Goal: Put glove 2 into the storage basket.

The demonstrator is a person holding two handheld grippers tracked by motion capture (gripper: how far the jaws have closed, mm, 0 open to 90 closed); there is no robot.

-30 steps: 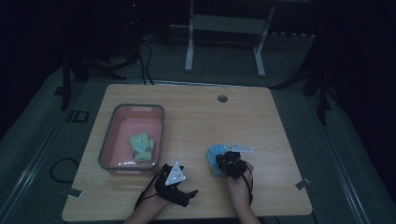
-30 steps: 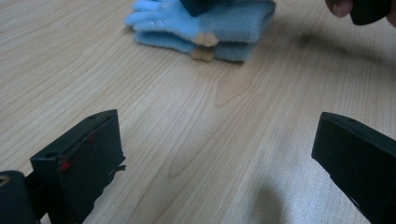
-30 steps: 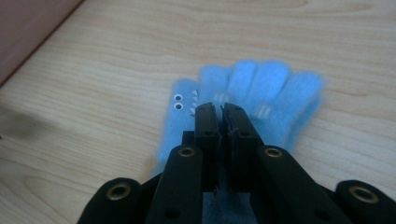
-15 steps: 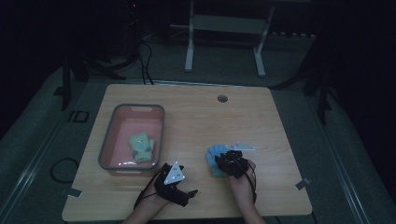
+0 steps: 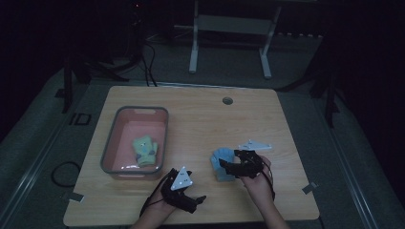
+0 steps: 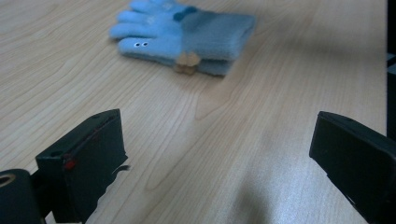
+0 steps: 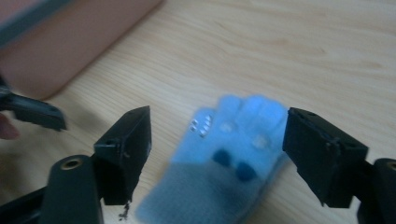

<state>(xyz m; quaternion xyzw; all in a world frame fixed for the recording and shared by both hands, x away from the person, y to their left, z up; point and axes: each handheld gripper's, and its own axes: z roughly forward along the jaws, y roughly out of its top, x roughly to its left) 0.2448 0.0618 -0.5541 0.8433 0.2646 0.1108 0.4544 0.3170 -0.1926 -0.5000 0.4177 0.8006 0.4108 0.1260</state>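
pink tray [image 5: 111,143] at left with green glove [image 5: 144,150] inside | left gripper [image 5: 195,202] wide open, holds nothing, low on table [image 5: 200,114] | blue glove [image 5: 222,163] flat on table | right gripper [image 5: 228,165] wide open over glove, not closed on it

Dim room, dark carpet floor [image 5: 43,143], white stand [image 5: 229,43] behind wood table [image 5: 200,119].
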